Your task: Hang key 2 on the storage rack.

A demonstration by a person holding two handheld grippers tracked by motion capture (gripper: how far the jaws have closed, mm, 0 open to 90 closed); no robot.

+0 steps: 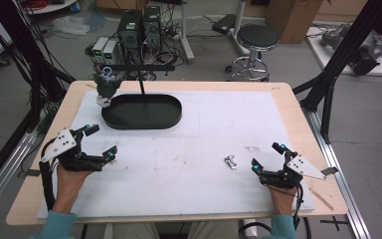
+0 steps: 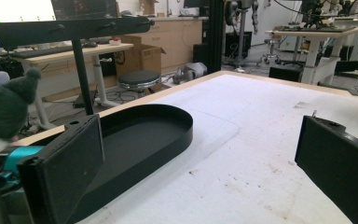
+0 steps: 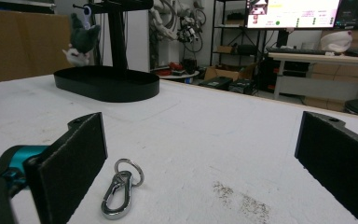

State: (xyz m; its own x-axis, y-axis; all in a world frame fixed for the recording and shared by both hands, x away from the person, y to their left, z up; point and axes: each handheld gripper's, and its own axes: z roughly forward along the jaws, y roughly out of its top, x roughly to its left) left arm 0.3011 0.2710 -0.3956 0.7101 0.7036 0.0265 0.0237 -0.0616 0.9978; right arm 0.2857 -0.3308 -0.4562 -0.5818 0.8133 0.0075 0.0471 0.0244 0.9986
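The right claw (image 1: 265, 162) rests on the white-covered bench (image 1: 219, 129) with its jaws spread wide and nothing between them. Just beside its left jaw, in the right gripper view, lies the small silver metal snap hook with a split ring (image 3: 120, 189), flat on the bench and untouched. The left claw (image 1: 101, 141) is likewise wide and empty, near the black oval metal tray (image 1: 142, 111), whose stand carries a grey plush toy (image 1: 104, 85) hanging from its crossbar. Nothing seems done yet: the hook is not gripped or lifted, and I judge the whole grasp and any hanging on the stand remain.
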